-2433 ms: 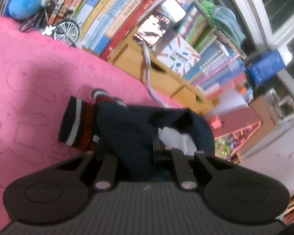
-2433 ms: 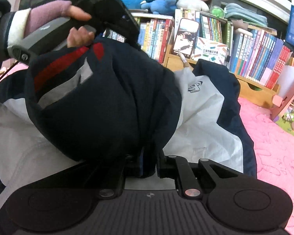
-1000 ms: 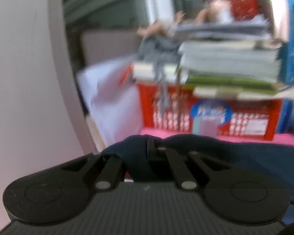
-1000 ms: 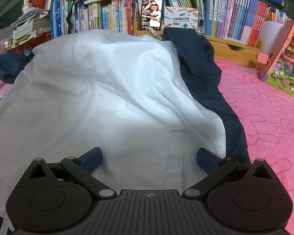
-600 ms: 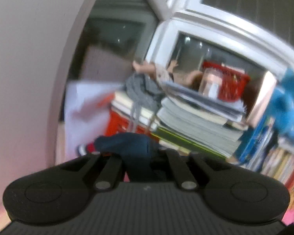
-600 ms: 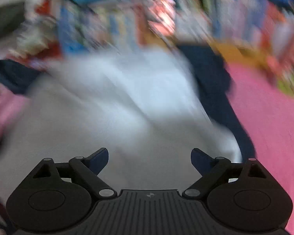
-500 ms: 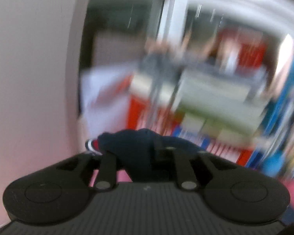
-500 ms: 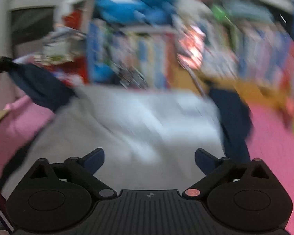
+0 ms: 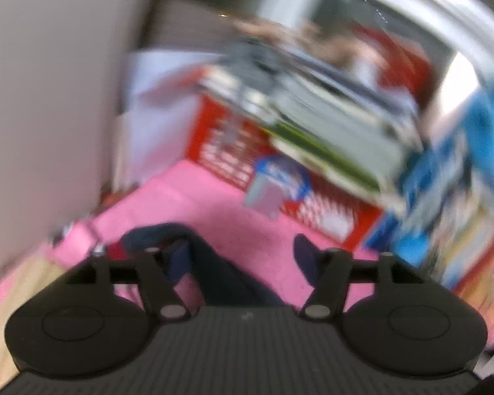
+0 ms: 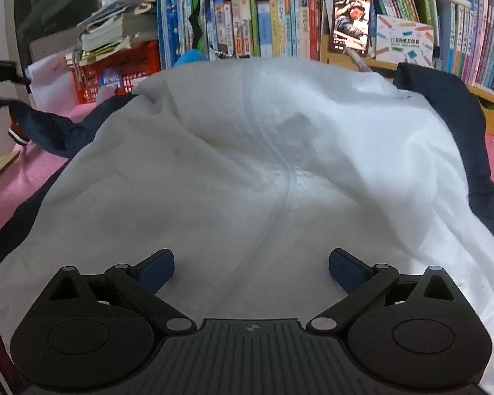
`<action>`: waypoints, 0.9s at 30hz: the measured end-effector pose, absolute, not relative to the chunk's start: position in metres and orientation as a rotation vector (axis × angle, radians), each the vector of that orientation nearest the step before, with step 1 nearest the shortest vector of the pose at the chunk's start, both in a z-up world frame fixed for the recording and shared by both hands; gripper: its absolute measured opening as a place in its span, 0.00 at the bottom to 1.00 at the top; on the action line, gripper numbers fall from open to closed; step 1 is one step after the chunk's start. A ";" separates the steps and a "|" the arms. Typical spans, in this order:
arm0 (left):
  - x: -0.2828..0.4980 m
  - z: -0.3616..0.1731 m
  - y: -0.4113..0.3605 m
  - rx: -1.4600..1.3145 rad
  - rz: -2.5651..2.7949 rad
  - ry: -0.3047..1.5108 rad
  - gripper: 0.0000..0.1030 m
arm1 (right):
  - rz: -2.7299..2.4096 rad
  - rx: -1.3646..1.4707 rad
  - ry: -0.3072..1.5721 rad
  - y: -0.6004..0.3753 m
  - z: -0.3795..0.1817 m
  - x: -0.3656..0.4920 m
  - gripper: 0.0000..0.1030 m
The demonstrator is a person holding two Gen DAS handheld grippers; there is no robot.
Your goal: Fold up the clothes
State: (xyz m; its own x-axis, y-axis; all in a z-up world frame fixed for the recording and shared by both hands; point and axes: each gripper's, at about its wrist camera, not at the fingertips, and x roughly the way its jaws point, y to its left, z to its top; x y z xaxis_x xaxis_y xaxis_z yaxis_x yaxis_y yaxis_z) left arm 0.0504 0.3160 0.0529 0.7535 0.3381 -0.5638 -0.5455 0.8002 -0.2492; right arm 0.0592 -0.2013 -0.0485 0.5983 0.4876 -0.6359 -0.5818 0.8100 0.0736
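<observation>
A jacket (image 10: 280,171) with a white lining and navy edges lies spread on the pink cloth (image 10: 23,177). My right gripper (image 10: 252,268) hovers over its near part, open, with only lining under the blue pads. The navy sleeve (image 10: 49,128) stretches left to a striped cuff (image 10: 16,133). In the blurred left wrist view, the left gripper (image 9: 243,258) is opening. The sleeve (image 9: 214,276) lies loose between its fingers, close to the left finger (image 9: 178,256). No pad presses on it.
A red basket (image 10: 115,65) under a pile of papers stands at the back left. Rows of books (image 10: 263,23), a phone (image 10: 350,16) and a wooden box (image 10: 490,115) line the back. A pale wall (image 9: 42,98) is close on the left.
The left jaws, earlier shut on the navy sleeve, have spread apart and the sleeve has dropped onto the pink cloth. The right gripper stays open and has shifted over the white lining.
</observation>
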 end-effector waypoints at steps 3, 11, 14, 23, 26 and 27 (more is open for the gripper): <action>0.091 0.051 0.284 -0.355 0.540 0.577 0.69 | 0.610 -0.181 0.691 -0.195 -0.047 0.055 1.00; 0.081 0.070 0.206 0.136 0.697 0.279 0.64 | 0.612 -0.175 0.694 -0.195 -0.048 0.054 1.00; 0.047 0.079 0.228 -0.037 0.545 0.211 0.38 | 0.612 -0.174 0.695 -0.196 -0.048 0.054 1.00; -0.014 0.114 0.162 -0.214 -0.273 0.109 0.35 | 0.611 -0.176 0.696 -0.195 -0.048 0.055 1.00; 0.010 0.105 0.126 -0.120 -0.120 0.240 0.62 | 0.610 -0.178 0.696 -0.195 -0.048 0.055 1.00; 0.026 0.098 0.124 -0.128 -0.063 0.287 0.61 | 0.609 -0.180 0.696 -0.195 -0.048 0.055 1.00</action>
State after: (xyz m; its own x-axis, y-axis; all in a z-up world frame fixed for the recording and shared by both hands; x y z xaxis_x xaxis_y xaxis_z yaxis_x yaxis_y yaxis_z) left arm 0.0260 0.1237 0.0982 0.9573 -0.0802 -0.2778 0.0438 0.9899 -0.1345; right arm 0.0554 -0.1951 -0.0479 0.6031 0.4650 -0.6481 -0.5811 0.8128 0.0425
